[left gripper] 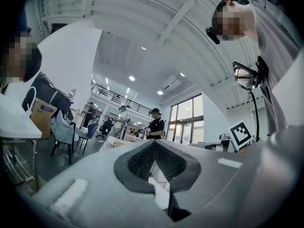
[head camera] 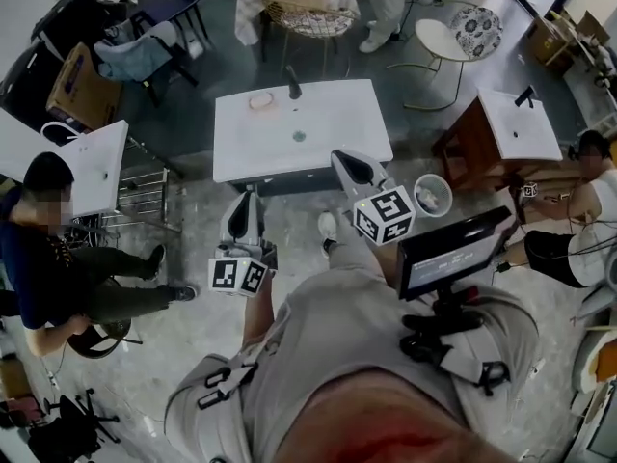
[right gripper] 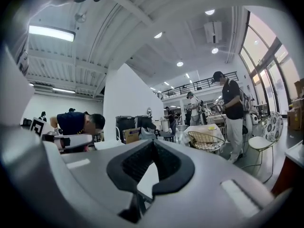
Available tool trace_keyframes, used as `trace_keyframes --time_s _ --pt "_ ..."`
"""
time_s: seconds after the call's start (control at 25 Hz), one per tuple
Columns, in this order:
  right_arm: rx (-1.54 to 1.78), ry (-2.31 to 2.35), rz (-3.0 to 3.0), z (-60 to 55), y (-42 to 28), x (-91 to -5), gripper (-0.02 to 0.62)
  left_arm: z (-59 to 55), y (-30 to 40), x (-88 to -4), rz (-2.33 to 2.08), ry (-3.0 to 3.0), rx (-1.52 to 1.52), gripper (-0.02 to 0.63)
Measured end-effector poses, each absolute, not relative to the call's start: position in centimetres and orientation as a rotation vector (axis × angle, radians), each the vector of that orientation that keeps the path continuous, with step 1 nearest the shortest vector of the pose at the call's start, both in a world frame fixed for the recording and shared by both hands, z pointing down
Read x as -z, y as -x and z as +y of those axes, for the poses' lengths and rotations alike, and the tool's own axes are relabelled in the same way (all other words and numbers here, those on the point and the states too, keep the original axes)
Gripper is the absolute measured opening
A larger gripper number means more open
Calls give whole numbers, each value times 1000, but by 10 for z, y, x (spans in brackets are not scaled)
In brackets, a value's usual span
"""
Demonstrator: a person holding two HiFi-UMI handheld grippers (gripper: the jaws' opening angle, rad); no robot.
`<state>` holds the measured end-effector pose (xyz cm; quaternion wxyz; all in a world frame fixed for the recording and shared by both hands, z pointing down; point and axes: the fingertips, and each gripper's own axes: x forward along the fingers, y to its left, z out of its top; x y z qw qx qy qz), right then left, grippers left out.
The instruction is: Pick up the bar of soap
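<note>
The soap [head camera: 262, 100] appears to be the pale, roundish thing near the far edge of the bench [head camera: 347, 123], just left of the tap [head camera: 292, 85] and well apart from both tools. It is too small to tell whether it lies in a dish or straight on the top.

The left hand-held gripper [head camera: 243, 205] hangs off the near edge with its jaws [left gripper: 154, 142] pressed together on nothing. The right hand-held gripper [head camera: 355, 167], over the near-right corner, also has its jaws [right gripper: 153, 144] together and empty. Both gripper views look out across the room, not down at the bench.

The main risks, as I judge them:
- Coming down with the jaws closed would only knock the soap toward the far edge or against the tap, so they have to part first.
- A bar of soap is likely slick and rounded. A pinch off its middle, or too hard a squeeze, could shoot it out sideways.
- The tap stands close, so a reach from the right may clip it. The left side looks freer.
- If there is a dish, a low grip could catch its rim and lift or tip it too.
</note>
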<state>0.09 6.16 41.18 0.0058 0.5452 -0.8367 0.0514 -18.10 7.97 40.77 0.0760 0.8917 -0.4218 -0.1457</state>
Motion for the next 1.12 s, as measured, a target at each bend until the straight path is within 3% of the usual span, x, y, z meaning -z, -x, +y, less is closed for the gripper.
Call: trace_keyframes --time_s 1.12 --pt "-210 -1757 -2649 -200 -136 -425 2 -178 53 -397 -1213 -2657 386 -2"
